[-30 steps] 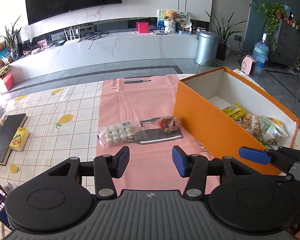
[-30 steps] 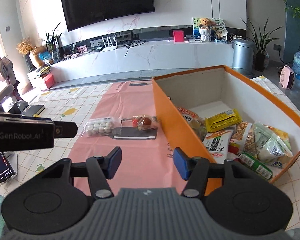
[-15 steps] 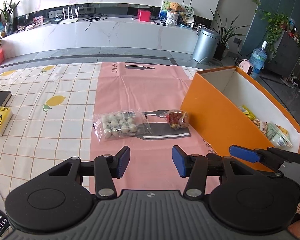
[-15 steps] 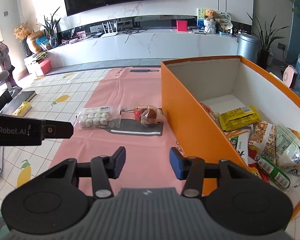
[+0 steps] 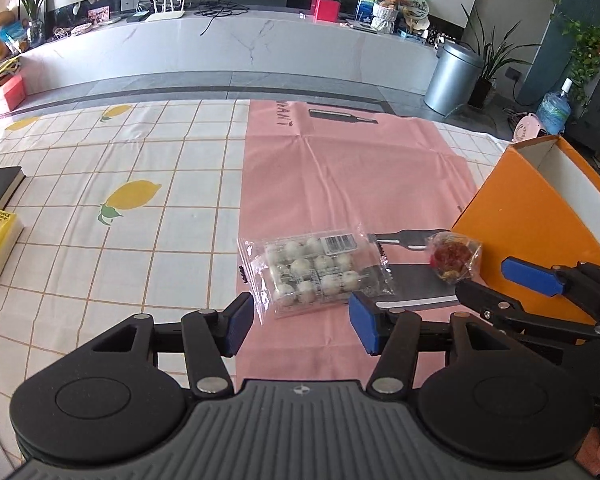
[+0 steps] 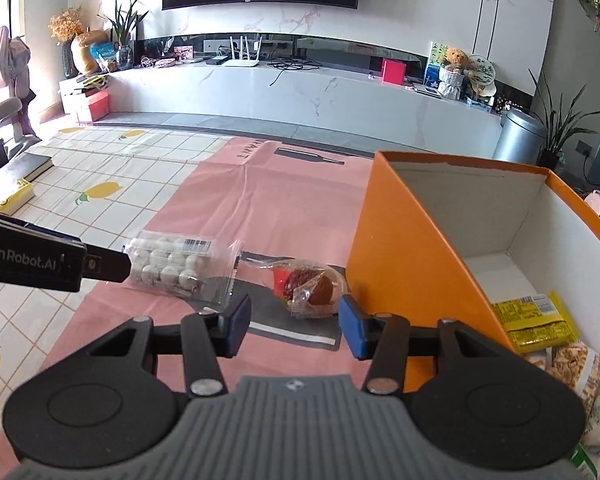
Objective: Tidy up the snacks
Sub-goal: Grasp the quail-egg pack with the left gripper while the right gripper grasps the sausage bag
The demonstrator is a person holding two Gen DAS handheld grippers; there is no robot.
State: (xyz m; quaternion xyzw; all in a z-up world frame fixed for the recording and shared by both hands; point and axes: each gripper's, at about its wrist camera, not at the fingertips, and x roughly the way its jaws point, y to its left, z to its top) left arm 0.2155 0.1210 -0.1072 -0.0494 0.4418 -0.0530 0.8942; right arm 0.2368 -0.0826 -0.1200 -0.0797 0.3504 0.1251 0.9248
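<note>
While both grippers are hovering low over the pink mat (image 5: 352, 184), the left gripper (image 5: 302, 322) is sitting spread wide just short of the clear pack of white balls (image 5: 314, 270). The right gripper (image 6: 294, 322) is likewise gaping, its blue pads flanking the near edge of the red-brown wrapped snack (image 6: 310, 286) without touching. Both snacks are lying side by side on the mat, just beside the orange box (image 6: 404, 264). Yellow and beige packets (image 6: 540, 324) are resting inside the box.
</note>
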